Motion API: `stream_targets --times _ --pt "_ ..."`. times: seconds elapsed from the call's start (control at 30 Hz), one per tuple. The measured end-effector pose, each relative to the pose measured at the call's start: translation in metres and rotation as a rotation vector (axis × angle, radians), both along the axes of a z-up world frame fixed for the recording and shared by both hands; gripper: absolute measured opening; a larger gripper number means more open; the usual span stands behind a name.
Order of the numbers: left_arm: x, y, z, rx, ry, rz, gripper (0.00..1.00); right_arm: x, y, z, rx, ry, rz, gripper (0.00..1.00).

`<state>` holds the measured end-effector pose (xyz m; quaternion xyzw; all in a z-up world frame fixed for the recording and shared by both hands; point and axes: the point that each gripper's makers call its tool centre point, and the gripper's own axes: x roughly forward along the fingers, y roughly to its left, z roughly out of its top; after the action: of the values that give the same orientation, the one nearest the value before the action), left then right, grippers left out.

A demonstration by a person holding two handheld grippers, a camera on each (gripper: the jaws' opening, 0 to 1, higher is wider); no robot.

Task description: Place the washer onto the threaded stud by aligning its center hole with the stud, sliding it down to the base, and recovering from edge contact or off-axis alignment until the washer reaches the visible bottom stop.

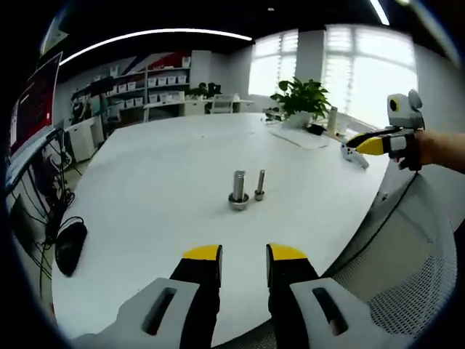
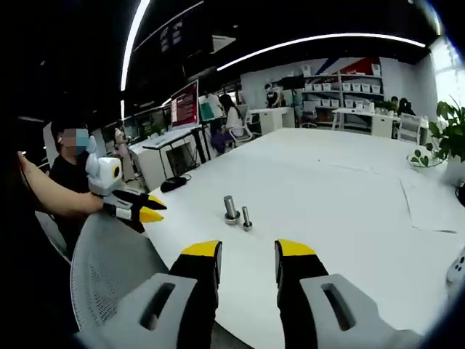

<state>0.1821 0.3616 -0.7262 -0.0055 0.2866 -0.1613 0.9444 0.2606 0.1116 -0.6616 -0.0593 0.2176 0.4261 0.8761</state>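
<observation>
Standing upright, the metal threaded stud (image 1: pixel 239 190) and slimmer bolt (image 1: pixel 259 186) rest side by side on the smooth white surface (image 1: pixel 167 189); both tongs (image 1: pixel 243 254) (image 2: pixel 247 251) hover released.

1. The stud (image 1: pixel 239 190) and the smaller bolt (image 1: pixel 259 186) beside it are too tiny to make out threads, or whether a washer sits at the base.
2. The mesh chair (image 2: pixel 109 269) hides the table (image 2: pixel 349 189) edge.
</observation>
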Motion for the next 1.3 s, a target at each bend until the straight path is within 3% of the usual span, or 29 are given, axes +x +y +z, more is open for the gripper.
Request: stream_targets --times 0.07,0.17,0.23,0.3,0.37,0.5,0.57,0.67,0.73,0.83,0.93,1.07,1.13,1.2,1.3 --pt "0.0 0.0 -0.004 0.015 0.025 0.005 0.24 -0.003 -0.007 0.001 -0.044 -0.025 0.001 0.34" --pt "-0.005 0.005 -0.009 0.105 0.042 0.009 0.26 -0.004 -0.019 0.005 -0.093 -0.1 0.005 0.33" --pt "-0.005 0.009 -0.012 0.141 0.054 0.003 0.25 -0.009 -0.024 -0.005 -0.09 -0.08 -0.004 0.33" --pt "-0.002 0.01 -0.013 0.123 0.075 0.014 0.25 -0.015 -0.03 -0.017 -0.118 -0.099 0.0 0.33" --pt "-0.003 0.011 -0.011 0.129 0.065 0.027 0.26 -0.019 -0.036 -0.023 -0.173 -0.134 0.007 0.33" --pt "-0.006 0.014 -0.009 0.179 0.044 0.032 0.26 -0.029 -0.032 -0.035 -0.147 -0.141 0.007 0.33" --pt "-0.005 0.017 -0.007 0.189 0.039 0.047 0.26 -0.031 -0.028 -0.039 -0.172 -0.181 0.015 0.33" --pt "-0.008 0.02 -0.006 0.201 0.035 0.071 0.26 -0.039 -0.02 -0.048 -0.198 -0.171 0.049 0.31" --pt "-0.011 0.023 -0.007 0.211 0.046 0.09 0.25 -0.035 -0.02 -0.045 -0.156 -0.154 0.028 0.31" --pt "-0.012 0.024 -0.004 0.197 0.035 0.114 0.25 -0.035 -0.024 -0.054 -0.134 -0.073 0.016 0.3" --pt "-0.014 0.028 -0.005 0.195 0.035 0.142 0.25 -0.037 -0.023 -0.054 -0.142 -0.079 0.023 0.29" --pt "-0.019 0.034 -0.002 0.139 0.022 0.217 0.25 -0.038 -0.027 -0.057 -0.159 -0.068 0.008 0.27" --pt "-0.025 0.043 -0.008 0.156 0.057 0.262 0.23 -0.039 -0.025 -0.056 -0.137 -0.06 0.014 0.27" --pt "-0.022 0.041 -0.005 0.082 0.028 0.279 0.23 -0.042 -0.023 -0.056 -0.133 -0.053 0.027 0.27" --pt "-0.025 0.041 -0.005 0.102 0.032 0.277 0.23 -0.045 -0.024 -0.058 -0.113 -0.02 0.025 0.27"
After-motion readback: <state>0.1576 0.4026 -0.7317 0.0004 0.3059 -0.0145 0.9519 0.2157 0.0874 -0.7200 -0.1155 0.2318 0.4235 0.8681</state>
